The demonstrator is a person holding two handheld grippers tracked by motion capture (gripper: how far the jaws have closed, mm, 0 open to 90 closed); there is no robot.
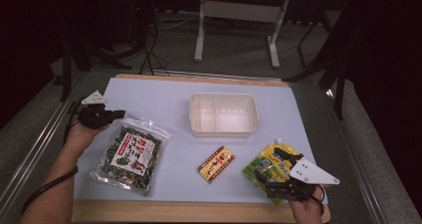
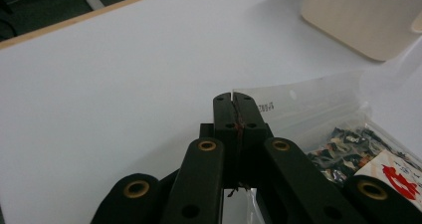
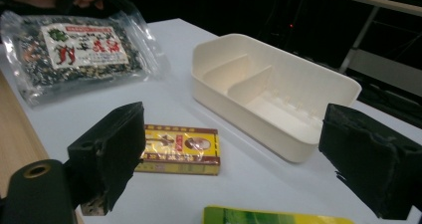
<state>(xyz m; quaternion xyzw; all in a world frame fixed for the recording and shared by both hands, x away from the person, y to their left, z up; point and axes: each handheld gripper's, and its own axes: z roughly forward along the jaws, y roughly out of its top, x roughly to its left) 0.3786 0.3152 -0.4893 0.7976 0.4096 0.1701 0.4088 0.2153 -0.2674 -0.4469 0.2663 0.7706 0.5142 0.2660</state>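
Observation:
A clear snack bag (image 1: 130,154) of dark mixed bits with a white and red label lies flat at the table's left. My left gripper (image 1: 118,115) is shut, its tips at the bag's upper left corner. In the left gripper view the closed tips (image 2: 234,100) rest against the bag's clear sealed edge (image 2: 303,102), nothing between them. My right gripper (image 1: 272,168) is open above a green and yellow pouch (image 1: 263,163) at the front right. Between its wide black pads (image 3: 114,144) I see a red and yellow box (image 3: 181,147) and the pouch's top (image 3: 268,216).
A white divided tray (image 1: 224,95) stands at the table's middle back; its near wall (image 3: 239,109) lies beyond the red and yellow box (image 1: 216,163). The pale mat (image 1: 164,99) ends at a wooden front edge (image 1: 174,211). Desk legs (image 1: 200,35) stand on the floor behind.

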